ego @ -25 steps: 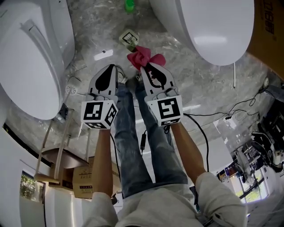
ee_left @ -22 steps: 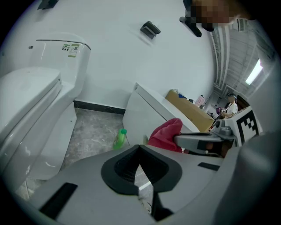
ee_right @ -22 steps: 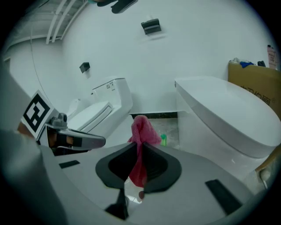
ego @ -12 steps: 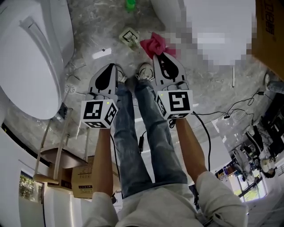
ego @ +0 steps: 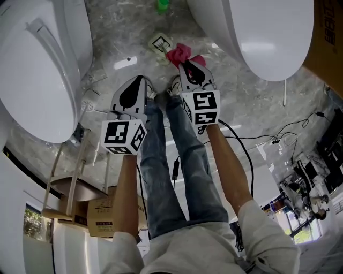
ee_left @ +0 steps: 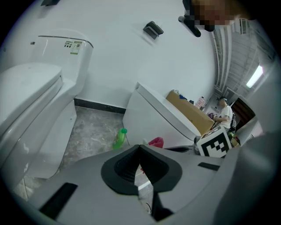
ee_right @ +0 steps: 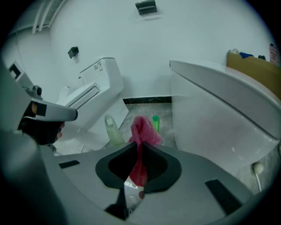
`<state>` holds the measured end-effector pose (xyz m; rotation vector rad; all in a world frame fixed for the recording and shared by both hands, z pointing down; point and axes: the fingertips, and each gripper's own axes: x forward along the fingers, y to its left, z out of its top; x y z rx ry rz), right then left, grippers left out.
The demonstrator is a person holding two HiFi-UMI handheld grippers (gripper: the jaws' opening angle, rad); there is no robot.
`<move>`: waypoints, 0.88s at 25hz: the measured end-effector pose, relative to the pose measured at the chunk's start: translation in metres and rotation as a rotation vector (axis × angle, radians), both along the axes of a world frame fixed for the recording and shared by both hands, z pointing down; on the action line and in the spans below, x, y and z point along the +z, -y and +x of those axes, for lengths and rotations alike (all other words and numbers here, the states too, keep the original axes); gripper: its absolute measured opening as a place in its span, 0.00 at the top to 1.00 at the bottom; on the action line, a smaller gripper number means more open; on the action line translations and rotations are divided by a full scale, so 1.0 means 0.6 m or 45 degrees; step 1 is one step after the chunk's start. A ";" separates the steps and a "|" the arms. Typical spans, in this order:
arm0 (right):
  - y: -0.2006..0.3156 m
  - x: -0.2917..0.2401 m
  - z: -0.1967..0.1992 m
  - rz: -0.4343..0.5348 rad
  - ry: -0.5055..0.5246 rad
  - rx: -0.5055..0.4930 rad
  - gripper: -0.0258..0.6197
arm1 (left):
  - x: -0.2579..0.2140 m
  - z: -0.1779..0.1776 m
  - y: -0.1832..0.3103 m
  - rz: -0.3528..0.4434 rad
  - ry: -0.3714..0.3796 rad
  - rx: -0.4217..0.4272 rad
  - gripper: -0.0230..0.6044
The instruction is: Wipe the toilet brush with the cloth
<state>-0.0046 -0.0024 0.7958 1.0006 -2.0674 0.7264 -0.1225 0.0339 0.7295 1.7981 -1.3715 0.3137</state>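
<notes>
The pink cloth (ego: 181, 53) is being pinched between the clenched jaws of the right gripper (ego: 188, 67), with a bunched fold standing out past the tips and a tail hanging down between the pads. The left gripper (ego: 140, 80) is being carried with its jaws pressed together at the tips and nothing between them.

No bristles or handle are being shown clearly in any view. The brush is being judged to sit in the pale stand (ego: 158, 44) on the marble floor (ego: 236, 107) (a guess from its shape alone). That stand is lying just beyond the cloth and slightly to the left, close to it but apart. In the right gripper view it is standing upright, so its long axis is being read as vertical. The right gripper is being judged the nearer of the two, so a short reach forward and leftward is being called for, and the stand may tip if pushed from the side.

Being counted: one cloth, one stand, one green bottle (ego: 162, 5) at the far edge, and two large white toilets, left (ego: 37, 69) and right (ego: 268, 37).
</notes>
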 end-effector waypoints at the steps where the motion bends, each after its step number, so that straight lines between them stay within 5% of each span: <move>1: -0.002 0.012 0.002 -0.021 -0.007 -0.003 0.87 | 0.001 -0.002 0.001 0.000 -0.001 -0.005 0.93; 11: -0.010 0.121 0.005 -0.185 -0.076 -0.102 0.87 | 0.005 -0.010 0.015 -0.003 0.002 -0.011 0.93; 22: -0.016 0.189 0.022 -0.331 -0.113 -0.048 0.87 | 0.007 -0.010 0.013 -0.011 0.017 0.012 0.93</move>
